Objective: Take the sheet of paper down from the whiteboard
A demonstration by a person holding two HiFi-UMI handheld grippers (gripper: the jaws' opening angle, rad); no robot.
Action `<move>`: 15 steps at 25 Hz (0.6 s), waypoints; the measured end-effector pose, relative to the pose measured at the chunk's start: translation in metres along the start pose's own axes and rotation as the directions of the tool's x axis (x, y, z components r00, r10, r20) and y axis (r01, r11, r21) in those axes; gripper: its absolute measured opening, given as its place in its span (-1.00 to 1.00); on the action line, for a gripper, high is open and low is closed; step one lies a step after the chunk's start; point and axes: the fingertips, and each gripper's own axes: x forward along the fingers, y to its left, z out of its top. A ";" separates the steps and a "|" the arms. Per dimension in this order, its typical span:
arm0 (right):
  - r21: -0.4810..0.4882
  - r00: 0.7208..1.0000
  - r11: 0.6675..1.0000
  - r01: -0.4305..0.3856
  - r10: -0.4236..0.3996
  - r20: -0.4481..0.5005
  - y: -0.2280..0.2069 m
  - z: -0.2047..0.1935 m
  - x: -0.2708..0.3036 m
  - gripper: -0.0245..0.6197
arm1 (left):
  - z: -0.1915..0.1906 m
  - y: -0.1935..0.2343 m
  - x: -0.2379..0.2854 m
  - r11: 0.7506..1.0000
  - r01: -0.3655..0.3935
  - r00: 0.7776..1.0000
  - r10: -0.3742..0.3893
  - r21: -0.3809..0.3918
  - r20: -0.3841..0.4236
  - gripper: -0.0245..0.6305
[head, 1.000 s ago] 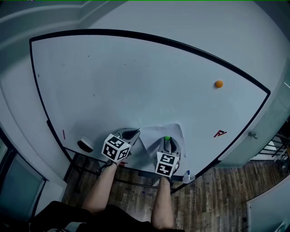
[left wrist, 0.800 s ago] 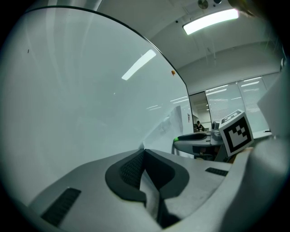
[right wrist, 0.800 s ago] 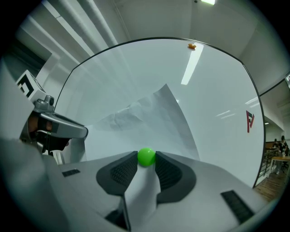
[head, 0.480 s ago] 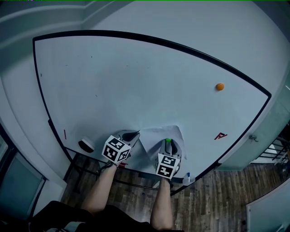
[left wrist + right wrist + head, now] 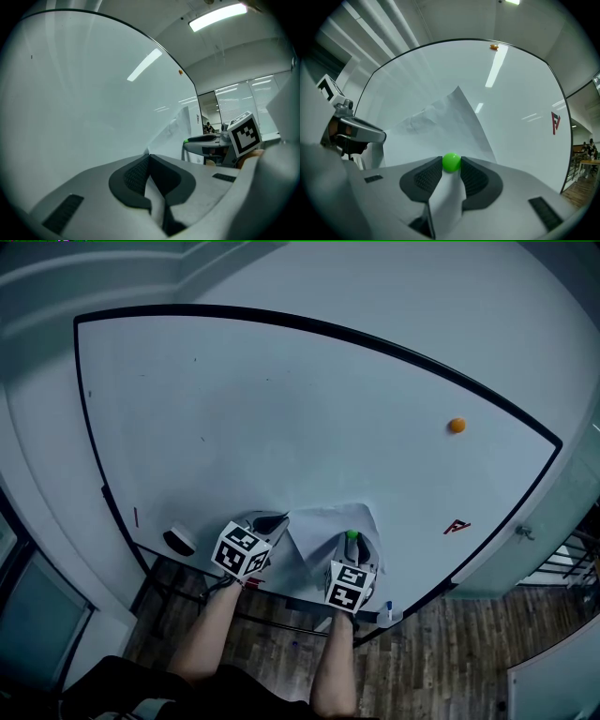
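Observation:
A white sheet of paper point(image 5: 323, 520) hangs low on the whiteboard point(image 5: 281, 409), creased and bulging off the surface point(image 5: 445, 124). A small green ball magnet point(image 5: 352, 534) sits on its lower right part. My right gripper point(image 5: 352, 538) points at the board, its jaws shut on that green magnet point(image 5: 451, 162), with paper running under the pads. My left gripper point(image 5: 278, 520) is at the sheet's left corner, its jaws closed with a strip of the paper point(image 5: 180, 129) pinched between the pads point(image 5: 136, 176).
An orange magnet point(image 5: 457, 426) and a red shaped magnet point(image 5: 456, 527) stick to the board at the right. A board eraser point(image 5: 179, 540) rests at the lower left and a marker point(image 5: 386, 611) lies on the tray. Wooden floor lies below.
Both grippers stay where they were, still gripping. Only the head view drifts slightly.

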 end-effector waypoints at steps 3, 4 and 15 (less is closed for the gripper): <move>-0.003 1.000 1.000 -0.001 0.001 0.000 -0.002 0.000 -0.001 -0.51 | 0.002 0.000 -0.001 1.000 -0.004 1.000 0.004 0.002 0.002 -0.86; -0.003 1.000 1.000 -0.001 0.001 0.000 -0.002 0.000 -0.001 -0.51 | 0.002 0.000 -0.001 1.000 -0.005 1.000 0.005 0.001 0.002 -0.86; 0.011 1.000 1.000 0.010 -0.010 -0.003 -0.008 -0.003 -0.001 -0.51 | -0.003 0.007 -0.008 1.000 -0.026 1.000 0.026 -0.018 -0.001 -0.86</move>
